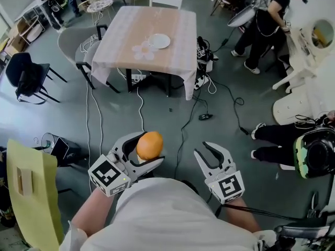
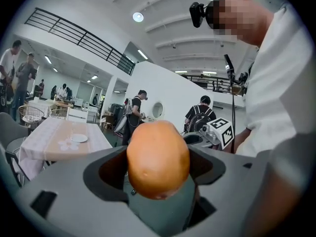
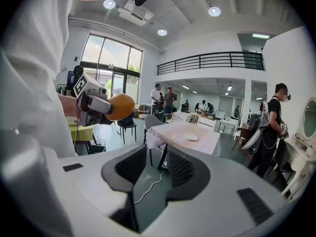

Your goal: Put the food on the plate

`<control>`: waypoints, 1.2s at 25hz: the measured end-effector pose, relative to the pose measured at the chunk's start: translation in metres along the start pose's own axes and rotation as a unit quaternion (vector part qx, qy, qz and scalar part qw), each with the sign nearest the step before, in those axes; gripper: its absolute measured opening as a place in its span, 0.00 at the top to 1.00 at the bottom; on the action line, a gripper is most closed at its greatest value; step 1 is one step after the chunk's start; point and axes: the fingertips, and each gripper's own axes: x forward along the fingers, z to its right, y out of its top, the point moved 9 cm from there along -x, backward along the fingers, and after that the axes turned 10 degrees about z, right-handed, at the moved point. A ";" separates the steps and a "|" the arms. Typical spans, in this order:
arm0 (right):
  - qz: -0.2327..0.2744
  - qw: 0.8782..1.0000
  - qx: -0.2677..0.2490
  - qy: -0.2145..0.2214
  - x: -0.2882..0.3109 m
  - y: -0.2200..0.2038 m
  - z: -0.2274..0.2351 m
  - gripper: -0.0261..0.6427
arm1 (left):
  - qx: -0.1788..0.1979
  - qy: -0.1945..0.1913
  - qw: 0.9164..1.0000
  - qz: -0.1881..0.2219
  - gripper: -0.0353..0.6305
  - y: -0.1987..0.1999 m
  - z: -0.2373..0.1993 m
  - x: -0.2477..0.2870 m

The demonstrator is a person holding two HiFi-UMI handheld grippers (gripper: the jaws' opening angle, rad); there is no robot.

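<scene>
the left tongs (image 1: 148, 149) are clamped on the orange food (image 1: 149, 144), a smooth rounded oval piece. in the left gripper view both jaws press against its sides; it stands upright between them and pokes well above their tips. the jaws stand wide because the piece is wide. the marker cube (image 1: 109, 175) on these tongs sits at 7 o'clock from the food in the head view.

the right tongs (image 1: 207, 153) lie at 3 o'clock from the left ones, apart from them. their jaws are spread, with a clear gap. the right gripper view shows only floor (image 3: 148, 181) and a white cable through that gap, so they grip nothing and touch nothing. in that same view the left tongs and the food appear at 10 o'clock, raised above the floor.

the plate (image 1: 159, 41) is white and bare. it rests on the table (image 1: 125, 35), which stands at 12 o'clock from both tongs, well apart from them. a flower-shaped mat (image 1: 143, 50) lies just beside the plate at its 7 o'clock. the food is not on the plate; it is in the left tongs, over the floor close to the person's body.
</scene>
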 end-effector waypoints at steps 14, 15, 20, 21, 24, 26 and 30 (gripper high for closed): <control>-0.006 1.000 -0.001 0.003 0.178 0.052 0.017 0.77 | 0.006 0.032 0.999 -0.013 0.38 0.038 -0.207 -0.012; -0.008 1.000 0.002 0.003 0.186 0.050 0.025 0.77 | 0.007 0.034 0.999 -0.018 0.38 0.037 -0.218 -0.005; 0.006 1.000 0.003 0.025 0.227 0.049 0.073 0.77 | 0.017 0.047 0.997 -0.052 0.38 0.041 -0.275 0.050; 0.009 1.000 0.002 0.028 0.234 0.050 0.087 0.77 | 0.019 0.050 0.997 -0.056 0.38 0.043 -0.287 0.066; 0.004 1.000 0.008 0.027 0.255 0.044 0.139 0.77 | 0.028 0.057 0.995 -0.071 0.38 0.044 -0.326 0.122; 0.009 0.999 0.013 0.030 0.270 0.043 0.172 0.77 | 0.036 0.062 0.993 -0.094 0.38 0.043 -0.355 0.160; 0.017 0.999 0.008 0.034 0.288 0.041 0.230 0.77 | 0.036 0.078 0.986 -0.142 0.38 0.034 -0.414 0.234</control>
